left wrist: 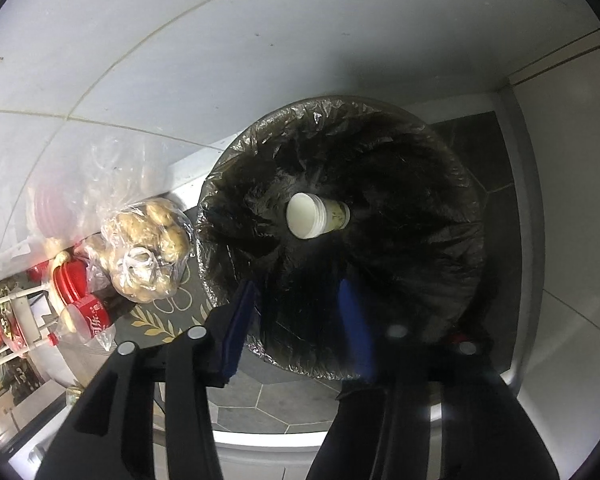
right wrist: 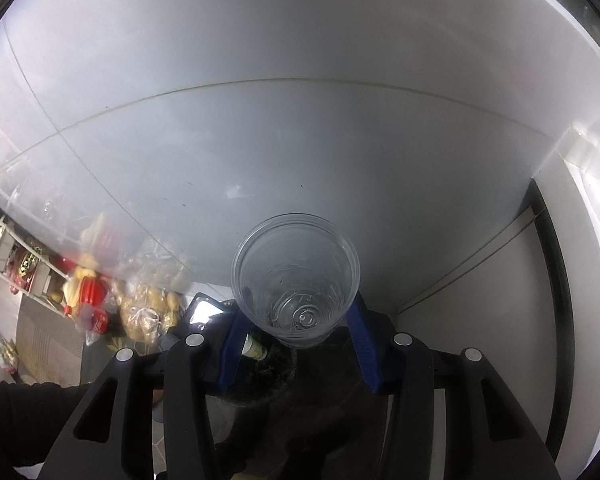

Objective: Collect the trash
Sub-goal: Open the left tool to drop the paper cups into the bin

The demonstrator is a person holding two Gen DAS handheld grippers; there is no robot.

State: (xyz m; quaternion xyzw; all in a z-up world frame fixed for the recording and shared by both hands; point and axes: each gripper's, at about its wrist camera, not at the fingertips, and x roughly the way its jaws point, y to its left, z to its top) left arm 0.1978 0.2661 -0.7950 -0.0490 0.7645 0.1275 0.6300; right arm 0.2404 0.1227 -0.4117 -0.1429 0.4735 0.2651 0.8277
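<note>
A round bin lined with a black plastic bag (left wrist: 400, 184) stands on the floor right below my left gripper (left wrist: 298, 292). That gripper is open, its blue pads apart with nothing between them. A white paper cup (left wrist: 312, 216) lies on its side inside the bag, mouth toward the camera. In the right wrist view my right gripper (right wrist: 296, 312) is shut on a clear plastic cup (right wrist: 296, 276), held upright and empty, with the blue pads pressing its lower sides. The bin (right wrist: 268, 376) and the paper cup (right wrist: 254, 350) show dimly beneath it.
A clear bag of potatoes (left wrist: 148, 248) and a cola bottle (left wrist: 96, 316) sit left of the bin, beside a white wire rack (left wrist: 16, 312). A white tiled wall (left wrist: 220, 40) rises behind, with a white cabinet side (left wrist: 560, 200) at right. A dark sleeve (right wrist: 20, 420) shows low left.
</note>
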